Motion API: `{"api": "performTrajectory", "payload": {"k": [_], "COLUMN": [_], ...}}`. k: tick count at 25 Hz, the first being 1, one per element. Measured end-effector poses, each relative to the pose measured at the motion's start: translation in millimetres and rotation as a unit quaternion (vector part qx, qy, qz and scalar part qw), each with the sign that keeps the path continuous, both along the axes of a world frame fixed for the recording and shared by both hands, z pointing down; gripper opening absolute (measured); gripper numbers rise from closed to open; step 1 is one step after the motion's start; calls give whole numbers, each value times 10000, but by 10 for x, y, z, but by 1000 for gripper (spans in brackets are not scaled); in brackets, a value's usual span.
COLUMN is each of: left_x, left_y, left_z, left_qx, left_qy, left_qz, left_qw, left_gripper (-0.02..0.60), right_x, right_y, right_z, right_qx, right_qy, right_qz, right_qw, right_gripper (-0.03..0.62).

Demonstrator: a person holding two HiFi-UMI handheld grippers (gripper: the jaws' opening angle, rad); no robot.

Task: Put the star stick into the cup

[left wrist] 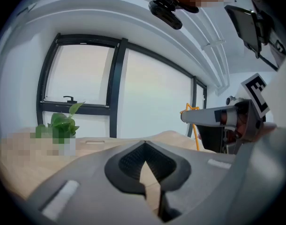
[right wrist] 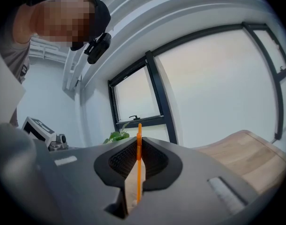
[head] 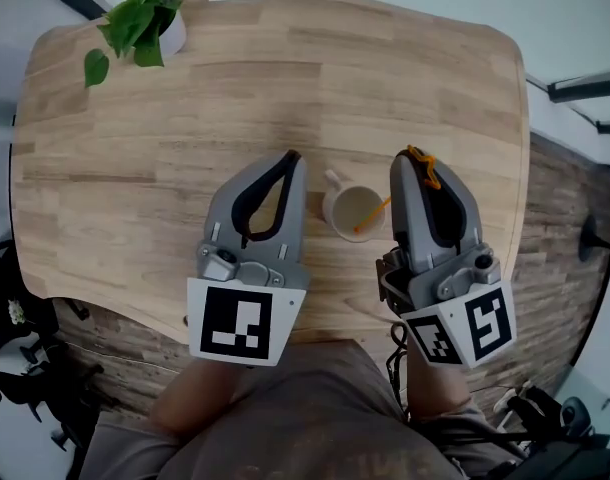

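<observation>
A white cup with a handle stands on the wooden table, between my two grippers. My right gripper is shut on the orange star stick. The star end shows at the jaw tips, and the thin lower end slants down to the left inside the cup's opening. In the right gripper view the stick runs upright between the shut jaws of that gripper. My left gripper hangs left of the cup, shut and holding nothing. In the left gripper view the star stick shows at the right.
A potted green plant stands at the table's far left corner and also appears in both gripper views. The table's front edge lies just below the grippers. Cables and dark gear lie on the floor at both sides.
</observation>
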State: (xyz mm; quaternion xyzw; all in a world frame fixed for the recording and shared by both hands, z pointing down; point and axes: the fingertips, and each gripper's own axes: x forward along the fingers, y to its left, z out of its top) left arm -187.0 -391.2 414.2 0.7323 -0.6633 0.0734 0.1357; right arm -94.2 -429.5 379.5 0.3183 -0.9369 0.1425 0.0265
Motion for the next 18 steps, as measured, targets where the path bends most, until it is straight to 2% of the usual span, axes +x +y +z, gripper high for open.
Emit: {"api": "performTrajectory", "payload": {"k": [9, 18], "left_x": [-112, 8], "left_y": [-66, -8], "left_z": [215, 35], "left_qx": [-195, 27], "left_qy": [82, 30], "left_qz": [-49, 52], "left_qw": [9998, 10000], "left_gripper": [0, 0], "right_x": [-84, 75], "right_y": [54, 156], "right_z": [413, 340], "right_qx": [-211, -147], "right_qy": [660, 825], "right_qz": [-303, -140], "right_qw": [9971, 9964], "right_gripper": [62, 115]}}
